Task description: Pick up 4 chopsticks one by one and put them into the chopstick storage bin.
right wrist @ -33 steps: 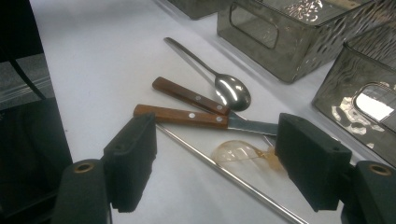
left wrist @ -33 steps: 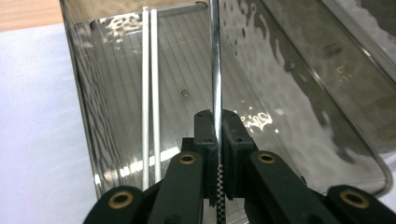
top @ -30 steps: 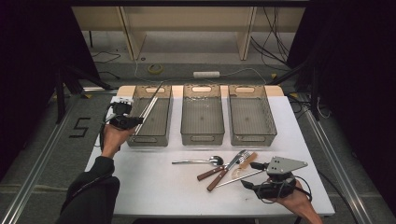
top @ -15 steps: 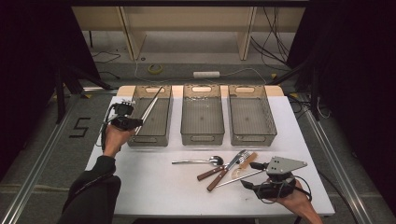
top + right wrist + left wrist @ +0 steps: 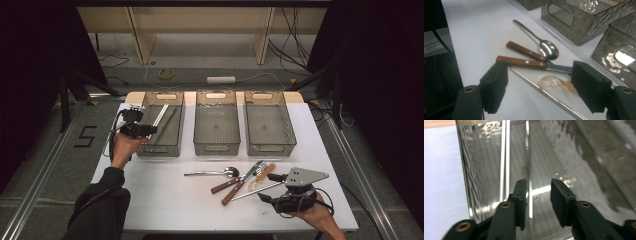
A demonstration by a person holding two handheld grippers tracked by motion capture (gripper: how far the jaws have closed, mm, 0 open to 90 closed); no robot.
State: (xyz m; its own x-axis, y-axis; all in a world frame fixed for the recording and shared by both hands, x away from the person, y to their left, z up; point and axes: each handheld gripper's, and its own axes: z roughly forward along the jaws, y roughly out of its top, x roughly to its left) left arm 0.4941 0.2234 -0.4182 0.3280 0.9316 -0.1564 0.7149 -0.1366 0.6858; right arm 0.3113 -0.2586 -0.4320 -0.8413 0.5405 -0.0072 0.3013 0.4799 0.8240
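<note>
Chopstick (image 5: 530, 195) (released) between hand-held gripper (image 5: 537, 195) jaws

place: lab recording bay | signs: white table (image 5: 165, 200) ringed by black curtains (image 5: 380, 75) | cables (image 5: 295, 45) and power strip (image 5: 221, 79) on floor | taped "5" marker (image 5: 86, 136)

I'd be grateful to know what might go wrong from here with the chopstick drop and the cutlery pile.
1. The left gripper has just been opening; a metal chopstick stands between its jaws, close to one pad. It may catch on it and tip outside the left bin.
2. The remaining cutlery overlaps: a chopstick runs under the wooden-handled knife, so the open right gripper may drag its neighbours along.
</note>
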